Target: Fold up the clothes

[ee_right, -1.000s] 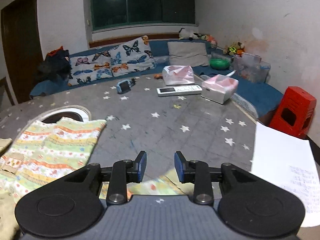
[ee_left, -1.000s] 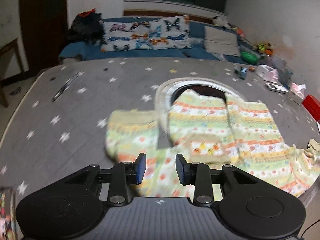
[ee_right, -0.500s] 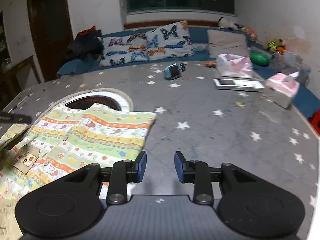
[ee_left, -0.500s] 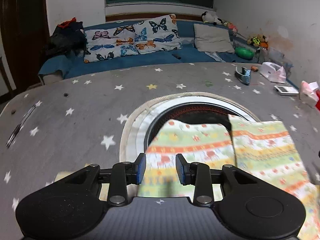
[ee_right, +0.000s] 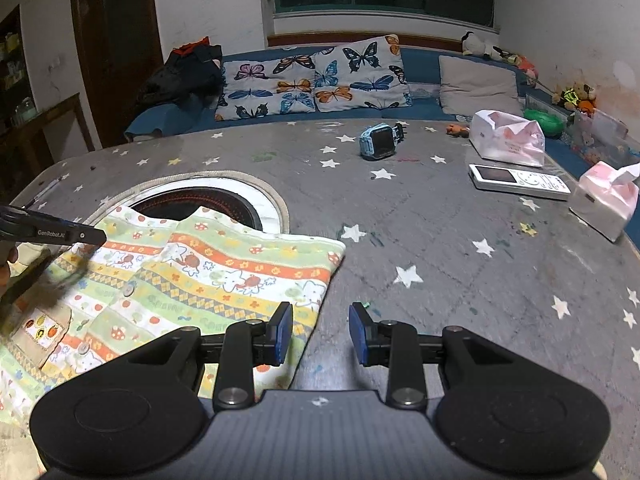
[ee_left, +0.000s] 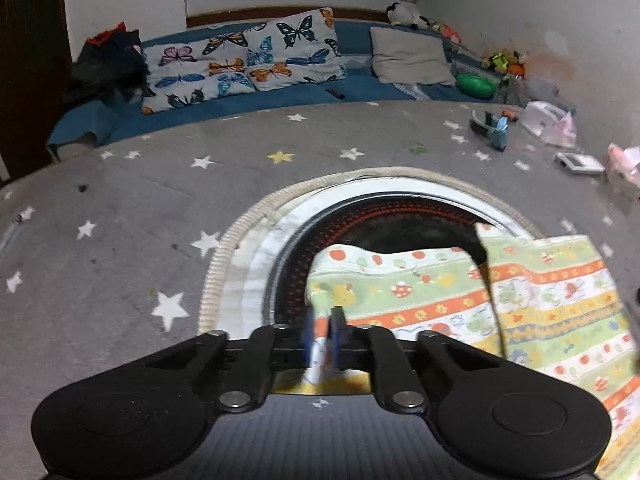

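1. The left gripper [ee_left: 320, 334] is pinching the near edge of the striped garment [ee_left: 460, 304]; its two blue pads are pressed almost together with the cloth between them.
2. The right gripper [ee_right: 318, 332] is hanging with its jaws spread, holding nothing, just beside the right edge of the garment.
3. The garment is lying flat on the grey star-patterned table [ee_right: 440, 240], and its far part is covering some of the round opening [ee_right: 200, 200] in the table.
4. To do this step well, I think the left gripper should be lifting the edge only a little and carrying it slowly, so the fabric is not slipping out or dragging into the opening.
5. The right gripper should probably be closing on the edge next to it, so both sides are moving together and the fold is staying straight.
6. In the right wrist view, the words "GenRobot.AI" are showing on the black part at the left. The printed letters on the cloth are too small to read.
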`<state>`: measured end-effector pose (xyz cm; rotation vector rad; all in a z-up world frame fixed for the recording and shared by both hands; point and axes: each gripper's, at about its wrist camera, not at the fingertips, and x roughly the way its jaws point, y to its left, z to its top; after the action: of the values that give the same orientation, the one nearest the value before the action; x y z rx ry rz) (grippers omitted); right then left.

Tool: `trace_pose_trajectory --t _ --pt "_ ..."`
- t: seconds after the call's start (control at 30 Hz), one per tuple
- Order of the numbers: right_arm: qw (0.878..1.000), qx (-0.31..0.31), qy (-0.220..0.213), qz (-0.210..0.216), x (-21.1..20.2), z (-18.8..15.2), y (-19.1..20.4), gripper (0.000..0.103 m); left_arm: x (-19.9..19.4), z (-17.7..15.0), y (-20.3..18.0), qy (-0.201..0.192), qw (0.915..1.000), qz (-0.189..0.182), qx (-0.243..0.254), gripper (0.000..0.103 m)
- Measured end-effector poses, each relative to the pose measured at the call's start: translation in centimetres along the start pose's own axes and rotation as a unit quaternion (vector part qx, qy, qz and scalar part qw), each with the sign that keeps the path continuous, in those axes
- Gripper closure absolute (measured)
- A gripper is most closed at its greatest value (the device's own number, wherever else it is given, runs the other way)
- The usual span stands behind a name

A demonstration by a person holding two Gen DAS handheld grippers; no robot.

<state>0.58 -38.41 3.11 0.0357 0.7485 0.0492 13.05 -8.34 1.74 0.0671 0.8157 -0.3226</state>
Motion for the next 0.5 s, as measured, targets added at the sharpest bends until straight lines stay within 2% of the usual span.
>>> trace_pose_trajectory --t 0.07,0.17,0.27,0.33,0.37,0.4,0.43,0.5 --pt "1.0 0.001 0.0 -0.001 0.1 0.1 0.0 0.072 -1.1 -0.3 -0.8 -0.011 0.9996 -0.023 0.01 0.099" --pt "1.0 0.002 0.003 0.0 0.4 0.1 -0.1 0.072 -3.0 -1.1 -2.9 -0.02 0.9962 -0.065 0.055 0.099" --pt "1.0 0.005 0.006 0.0 0.8 0.1 -0.1 0.072 -4.1 -2.1 -4.6 -0.012 0.9903 -0.093 0.103 0.093" --pt "1.0 0.007 0.008 0.0 1.2 0.1 -0.1 0.072 -4.6 -2.5 -5.1 -0.022 0.9889 -0.085 0.12 0.089" --pt "1.0 0.007 0.009 0.0 1.3 0.1 -0.1 0.072 -4.7 -2.5 -5.1 -0.029 0.9891 -0.074 0.124 0.082" --pt "1.0 0.007 0.01 0.001 1.5 0.2 -0.1 0.072 -4.8 -2.5 -5.1 -0.035 0.9894 -0.065 0.125 0.07" --pt "1.0 0.007 0.012 0.002 1.6 0.2 -0.1 0.072 -4.8 -2.4 -5.0 -0.039 0.9898 -0.055 0.126 0.065" --pt "1.0 0.009 0.017 0.002 2.1 0.2 -0.3 0.072 -4.5 -2.3 -4.9 -0.041 0.9897 -0.04 0.131 0.063"
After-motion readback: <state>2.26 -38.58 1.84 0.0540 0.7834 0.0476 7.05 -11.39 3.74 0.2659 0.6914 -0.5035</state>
